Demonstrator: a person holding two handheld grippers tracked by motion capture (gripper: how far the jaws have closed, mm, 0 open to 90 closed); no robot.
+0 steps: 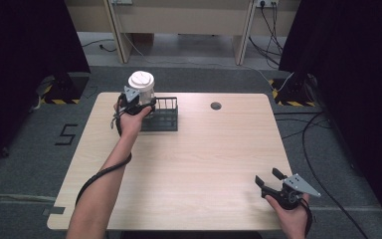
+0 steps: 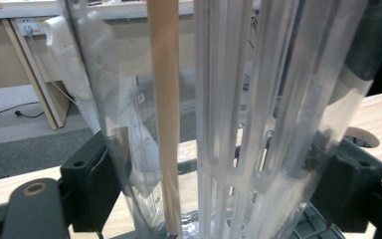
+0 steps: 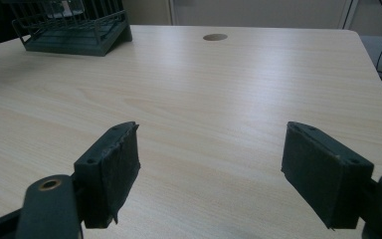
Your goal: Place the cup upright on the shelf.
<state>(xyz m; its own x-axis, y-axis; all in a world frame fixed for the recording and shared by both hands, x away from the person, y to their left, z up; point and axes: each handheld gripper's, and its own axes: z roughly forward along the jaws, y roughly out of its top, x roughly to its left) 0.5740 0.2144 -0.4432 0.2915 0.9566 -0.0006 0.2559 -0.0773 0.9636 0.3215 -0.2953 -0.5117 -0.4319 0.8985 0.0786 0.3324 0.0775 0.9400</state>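
Clear glossy plastic jar — matt wire basket — smooth pale wood-grain table.

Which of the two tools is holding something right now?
The left tool, clamped on the clear jar with a white lid by the wire basket. The right tool is open above bare table.

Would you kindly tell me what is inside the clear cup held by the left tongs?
The clear cup holds white plastic cutlery, a wooden stick and a paper napkin; its bottom is out of sight.
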